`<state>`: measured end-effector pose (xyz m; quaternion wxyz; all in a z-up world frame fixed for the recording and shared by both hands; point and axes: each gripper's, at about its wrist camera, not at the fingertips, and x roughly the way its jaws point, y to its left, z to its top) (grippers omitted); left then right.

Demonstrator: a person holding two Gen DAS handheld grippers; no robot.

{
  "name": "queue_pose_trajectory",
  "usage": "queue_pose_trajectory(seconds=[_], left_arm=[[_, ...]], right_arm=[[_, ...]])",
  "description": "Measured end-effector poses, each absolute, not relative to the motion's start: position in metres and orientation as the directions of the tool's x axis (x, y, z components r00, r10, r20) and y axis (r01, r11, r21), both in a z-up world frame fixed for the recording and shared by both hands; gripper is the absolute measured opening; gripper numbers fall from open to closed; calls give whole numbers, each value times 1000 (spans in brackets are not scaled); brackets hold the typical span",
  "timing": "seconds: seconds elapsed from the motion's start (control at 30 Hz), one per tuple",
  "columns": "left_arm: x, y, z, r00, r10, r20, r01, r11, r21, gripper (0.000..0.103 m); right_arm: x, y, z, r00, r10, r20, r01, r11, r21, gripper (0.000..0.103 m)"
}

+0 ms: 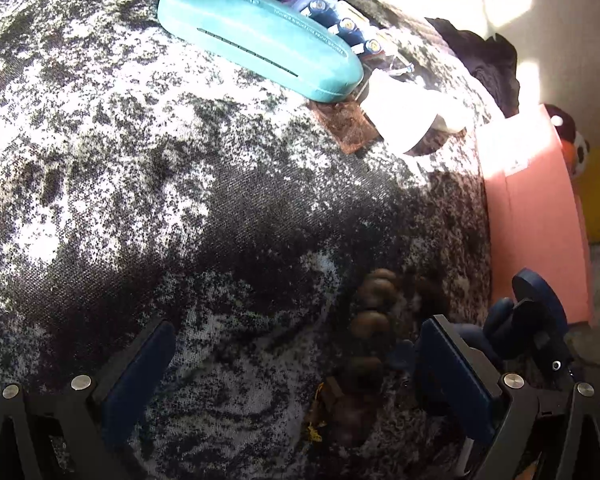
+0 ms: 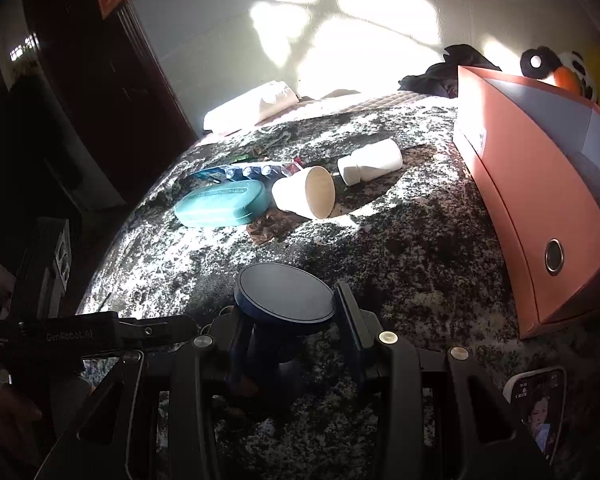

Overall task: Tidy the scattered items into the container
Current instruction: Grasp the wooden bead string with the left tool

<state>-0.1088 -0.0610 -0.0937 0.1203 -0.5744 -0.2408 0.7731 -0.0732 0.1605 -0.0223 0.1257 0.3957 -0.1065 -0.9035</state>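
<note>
My left gripper (image 1: 298,326) is open, low over the mottled grey bedspread (image 1: 140,160). A string of brown beads (image 1: 370,320) lies between its fingers, nearer the right one. My right gripper (image 2: 290,304) is shut on a dark blue stand with a round flat top (image 2: 286,296), which also shows in the left wrist view (image 1: 534,308). The pink open box (image 2: 532,200) stands at the right. Farther off lie a teal glasses case (image 2: 224,202), a battery pack (image 2: 252,170), a tipped white cup (image 2: 306,192), a white bottle (image 2: 370,162) and a brown card (image 1: 348,124).
A phone (image 2: 540,412) lies at the near right. A tissue pack (image 2: 252,106), dark clothing (image 2: 448,68) and a plush toy (image 2: 560,68) sit at the far edge by the wall. A dark door (image 2: 100,80) is on the left.
</note>
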Motion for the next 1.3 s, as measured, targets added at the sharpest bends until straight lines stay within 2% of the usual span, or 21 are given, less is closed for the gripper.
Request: queue_pose_trajectory(seconds=[0.13, 0.27, 0.4, 0.6, 0.7, 0.73, 0.8, 0.87, 1.03, 1.3], left_arm=[[-108, -61, -85, -341, 473, -812, 59, -851, -521, 101], [-105, -53, -100, -285, 433, -855, 58, -883, -467, 101], [-104, -46, -113, -272, 276, -922, 29, -955, -295, 101], [-96, -11, -126, -318, 63, -946, -133, -991, -21, 100], [-92, -7, -128, -353, 36, -935, -151, -988, 19, 97], [-92, -9, -125, -366, 41, -930, -150, -989, 15, 92], [-92, -13, -120, -391, 51, -919, -147, -989, 7, 71], [-93, -17, -114, -414, 49, -909, -136, -991, 8, 18], [-99, -25, -108, -419, 104, -902, -127, -990, -55, 18], [-89, -40, -70, -510, 163, -845, -121, -986, -117, 17]], right_arm=[[-69, 166, -5, -704, -303, -642, 140, -946, 294, 43], [-73, 180, 3, -737, -237, -633, 79, -960, 267, 43], [-80, 198, -6, -717, -235, -657, 28, -950, 310, 43], [-83, 200, -16, -685, -252, -683, 29, -947, 320, 43], [-83, 198, -19, -677, -259, -689, 39, -947, 318, 43], [-82, 197, -19, -675, -261, -690, 42, -948, 317, 43], [-81, 195, -20, -672, -261, -693, 47, -949, 312, 43], [-80, 194, -20, -671, -261, -694, 51, -950, 308, 43], [-78, 194, -19, -671, -262, -694, 55, -951, 305, 43], [-75, 193, -17, -681, -244, -690, 57, -958, 283, 43]])
